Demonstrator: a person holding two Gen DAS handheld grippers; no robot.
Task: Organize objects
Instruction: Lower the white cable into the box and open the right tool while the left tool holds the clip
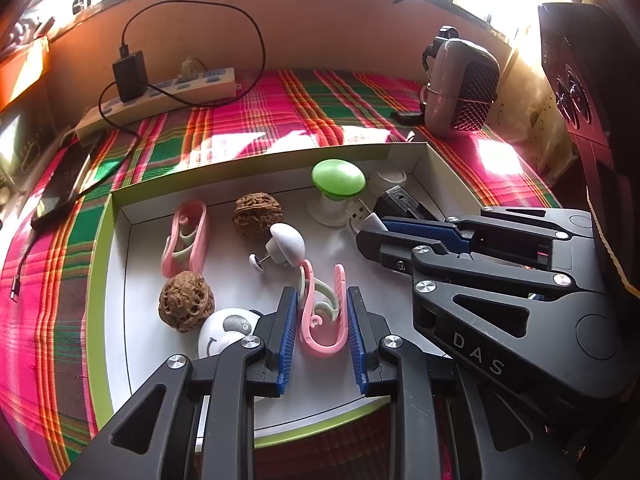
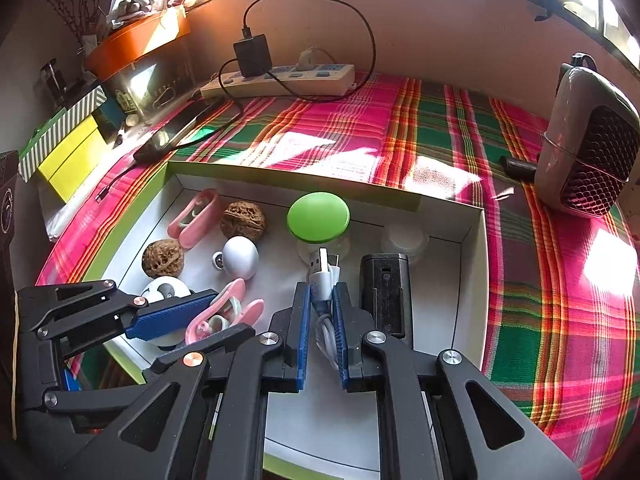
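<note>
A white box lid with a green rim (image 1: 96,280) (image 2: 132,216) lies on the plaid cloth and holds small items. My left gripper (image 1: 322,300) is shut on a pink clip (image 1: 320,332); the clip also shows in the right wrist view (image 2: 224,316). My right gripper (image 2: 320,292) is shut on a white USB cable (image 2: 322,280), whose plug shows in the left wrist view (image 1: 360,216). In the lid lie a second pink clip (image 1: 186,236), two walnuts (image 1: 258,214) (image 1: 186,306), a green-capped piece (image 1: 338,180), a white pin (image 1: 280,246), a panda ball (image 1: 224,332) and a black block (image 2: 386,292).
A power strip (image 1: 160,96) (image 2: 280,80) with a black charger and cable sits at the back. A phone (image 1: 64,184) lies left of the lid. A grey speaker (image 1: 460,88) (image 2: 584,160) stands at the right. Boxes and an orange tray (image 2: 136,44) stand at the left.
</note>
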